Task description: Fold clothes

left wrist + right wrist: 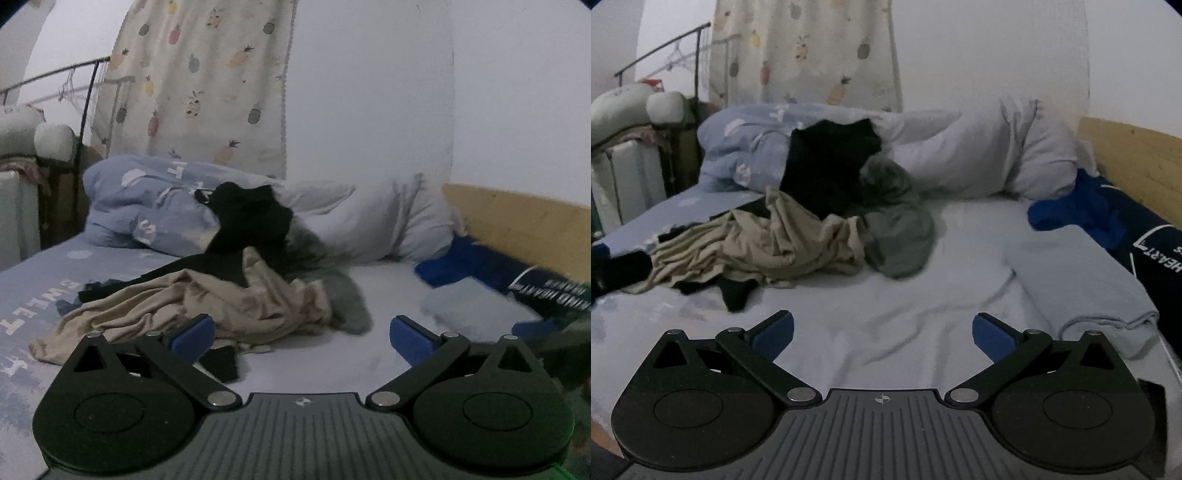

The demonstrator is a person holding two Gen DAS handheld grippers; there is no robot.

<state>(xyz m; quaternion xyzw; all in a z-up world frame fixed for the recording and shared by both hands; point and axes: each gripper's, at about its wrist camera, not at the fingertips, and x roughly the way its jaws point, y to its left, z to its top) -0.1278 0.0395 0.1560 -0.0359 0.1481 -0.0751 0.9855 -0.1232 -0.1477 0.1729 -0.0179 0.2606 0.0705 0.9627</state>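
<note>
A heap of unfolded clothes lies on the bed: a crumpled beige garment (207,302) (768,240), a black garment (251,221) (827,166) behind it, and a grey garment (343,295) (897,236) to its right. My left gripper (301,332) is open and empty, with its left blue fingertip just in front of the beige garment. My right gripper (882,332) is open and empty over bare sheet, short of the heap. A folded pale blue cloth (1082,273) (469,310) lies at the right.
A blue garment (1082,210) and a dark printed garment (1156,251) lie by the wooden headboard (1137,162). A rolled duvet (979,151) and a blue patterned pillow (147,206) lie along the back. A pineapple curtain (199,81) hangs behind. The bed's left edge borders furniture (22,184).
</note>
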